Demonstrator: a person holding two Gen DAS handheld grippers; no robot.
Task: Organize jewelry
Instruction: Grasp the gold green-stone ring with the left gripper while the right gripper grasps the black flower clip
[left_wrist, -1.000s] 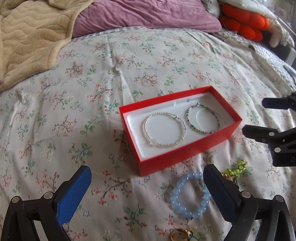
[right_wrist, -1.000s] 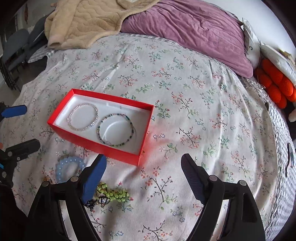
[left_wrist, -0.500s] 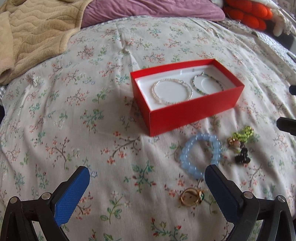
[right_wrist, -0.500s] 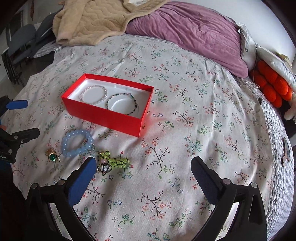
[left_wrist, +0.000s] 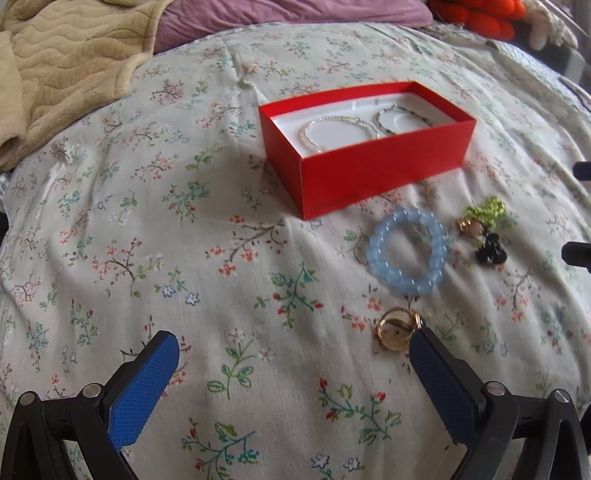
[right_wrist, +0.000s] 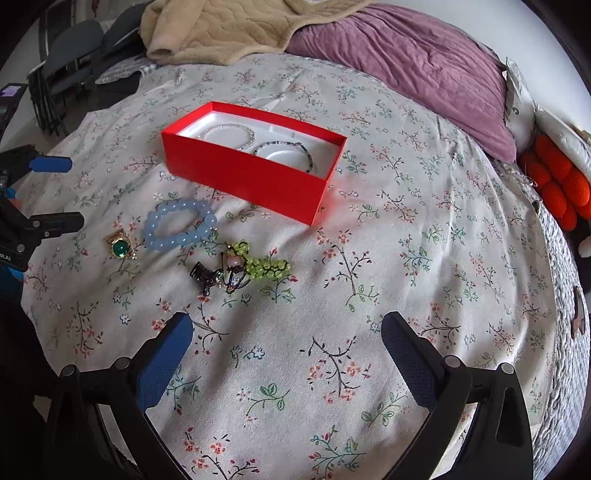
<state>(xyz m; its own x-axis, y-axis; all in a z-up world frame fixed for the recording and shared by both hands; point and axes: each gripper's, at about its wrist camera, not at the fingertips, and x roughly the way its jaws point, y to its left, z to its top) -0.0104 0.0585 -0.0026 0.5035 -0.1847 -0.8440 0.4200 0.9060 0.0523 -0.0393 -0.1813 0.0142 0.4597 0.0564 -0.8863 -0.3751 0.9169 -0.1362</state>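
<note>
A red box (left_wrist: 384, 177) (right_wrist: 240, 177) with a white lining sits on the floral bedspread. Inside lie a pearl bracelet (left_wrist: 340, 127) (right_wrist: 231, 134) and a dark beaded bracelet (left_wrist: 402, 118) (right_wrist: 288, 153). In front of the box lie a light blue bead bracelet (left_wrist: 408, 254) (right_wrist: 180, 225), a gold ring with a green stone (left_wrist: 397, 332) (right_wrist: 120, 246), and a green bead piece tangled with a black clip (left_wrist: 484, 229) (right_wrist: 240, 269). My left gripper (left_wrist: 291, 362) is open, its right finger next to the ring. My right gripper (right_wrist: 286, 343) is open and holds nothing.
A beige blanket (left_wrist: 62, 66) and a purple pillow (right_wrist: 417, 70) lie at the head of the bed. Orange cushions (right_wrist: 557, 181) sit at the right edge. Folding chairs (right_wrist: 70, 59) stand beyond the bed on the left.
Both grippers have drawn back from the box toward the near edge of the bed. The loose jewelry came into full view, and the right jaws have spread wider.
</note>
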